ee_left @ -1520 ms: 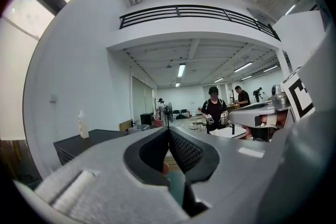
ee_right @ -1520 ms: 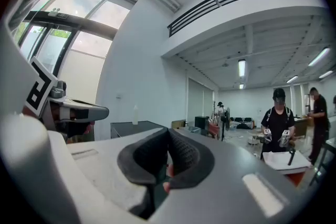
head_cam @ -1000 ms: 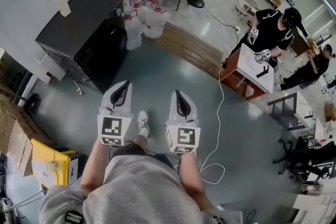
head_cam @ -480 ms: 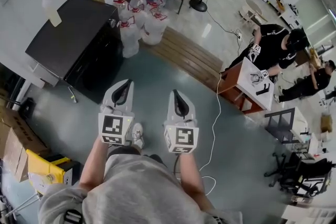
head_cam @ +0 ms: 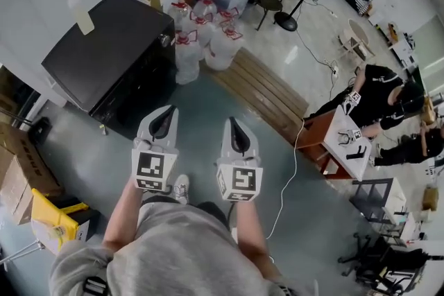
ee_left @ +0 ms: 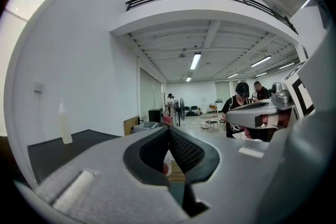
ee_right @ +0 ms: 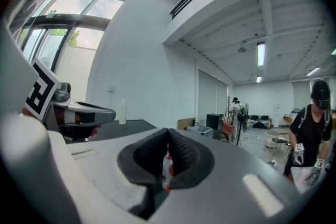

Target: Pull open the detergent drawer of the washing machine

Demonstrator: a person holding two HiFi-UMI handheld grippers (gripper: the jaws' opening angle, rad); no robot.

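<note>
Jaws clenched tight and empty on left hand-held gripper [head_cam: 167,112] and right hand-held gripper [head_cam: 232,123], side by side above the floor [head_cam: 208,97]. Black washing machine [head_cam: 104,55] stands ahead-left, well apart from both, with a pale bottle [head_cam: 81,10] on top. Its detergent drawer cannot be made out.

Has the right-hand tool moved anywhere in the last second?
Yes. The right tool has been carried forward: the wooden boards on the floor now lie closer ahead of its tip than before.
</note>
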